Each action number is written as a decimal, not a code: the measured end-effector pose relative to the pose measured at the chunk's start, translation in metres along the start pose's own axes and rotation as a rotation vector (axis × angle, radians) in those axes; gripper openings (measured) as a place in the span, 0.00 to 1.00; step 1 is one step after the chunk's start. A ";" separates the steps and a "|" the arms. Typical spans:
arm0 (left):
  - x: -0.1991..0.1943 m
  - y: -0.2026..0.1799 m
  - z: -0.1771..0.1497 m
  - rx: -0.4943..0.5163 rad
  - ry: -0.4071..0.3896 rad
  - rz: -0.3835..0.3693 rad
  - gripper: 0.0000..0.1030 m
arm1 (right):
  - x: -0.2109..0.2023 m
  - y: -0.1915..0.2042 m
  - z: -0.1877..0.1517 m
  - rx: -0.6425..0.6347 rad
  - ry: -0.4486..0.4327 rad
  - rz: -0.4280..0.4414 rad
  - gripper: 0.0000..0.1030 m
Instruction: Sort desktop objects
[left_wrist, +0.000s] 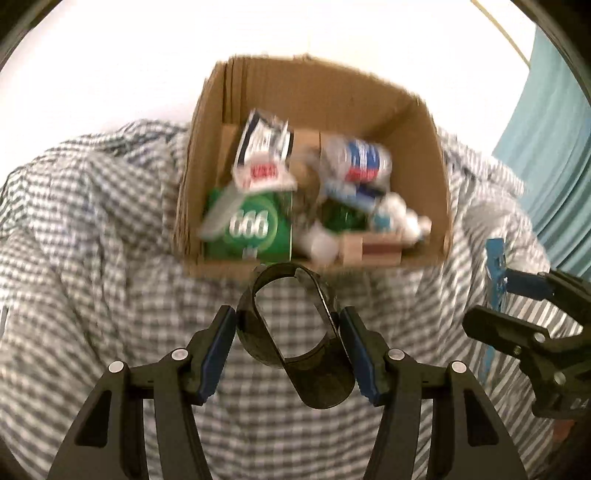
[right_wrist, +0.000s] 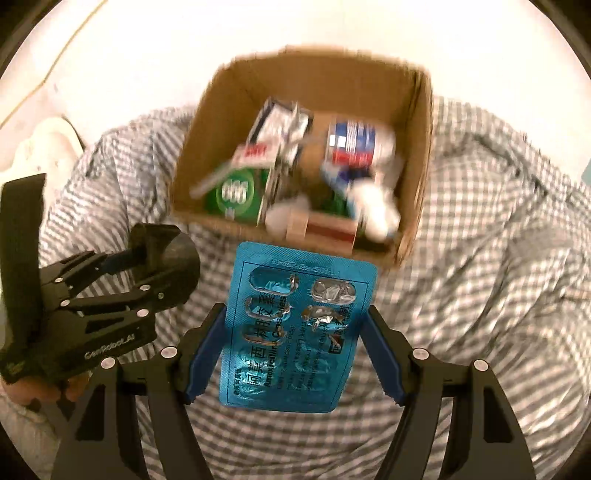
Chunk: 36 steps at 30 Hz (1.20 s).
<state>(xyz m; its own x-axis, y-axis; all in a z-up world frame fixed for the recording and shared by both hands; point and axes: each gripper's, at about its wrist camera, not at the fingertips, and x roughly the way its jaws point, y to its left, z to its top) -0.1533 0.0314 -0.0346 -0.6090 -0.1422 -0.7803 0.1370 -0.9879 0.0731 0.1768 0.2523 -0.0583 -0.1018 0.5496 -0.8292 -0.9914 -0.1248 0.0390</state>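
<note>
My left gripper (left_wrist: 288, 325) is shut on a black open-ended plastic tube (left_wrist: 291, 332), held above the checked cloth just in front of the cardboard box (left_wrist: 317, 92). My right gripper (right_wrist: 295, 325) is shut on a blue blister pack of capsules (right_wrist: 295, 332), held near the box's front wall (right_wrist: 221, 221). The box holds a green carton (left_wrist: 251, 229), a white and red packet (left_wrist: 262, 155), a blue and white bottle (left_wrist: 362, 158) and several other small items. Each gripper shows in the other's view: the right one (left_wrist: 524, 306) and the left one (right_wrist: 122, 280).
A grey and white checked cloth (left_wrist: 92, 240) covers the table under the box. A teal curtain (left_wrist: 546, 147) hangs at the right. A white object (right_wrist: 40, 147) and a thin cord (right_wrist: 55, 62) lie on the pale floor at the left.
</note>
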 end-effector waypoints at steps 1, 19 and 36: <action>0.001 -0.001 0.015 0.007 -0.013 -0.008 0.58 | -0.005 -0.002 0.011 -0.009 -0.019 0.005 0.70; 0.096 0.003 0.145 0.123 -0.142 0.019 0.64 | 0.066 -0.033 0.153 -0.123 -0.201 -0.017 0.75; -0.049 0.028 0.103 -0.046 -0.348 0.100 1.00 | -0.043 -0.048 0.093 -0.070 -0.449 -0.196 1.00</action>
<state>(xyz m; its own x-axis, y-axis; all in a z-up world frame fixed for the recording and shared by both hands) -0.1997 0.0045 0.0694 -0.8191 -0.2586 -0.5121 0.2395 -0.9653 0.1042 0.2212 0.3116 0.0271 0.0458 0.8680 -0.4944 -0.9891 -0.0299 -0.1442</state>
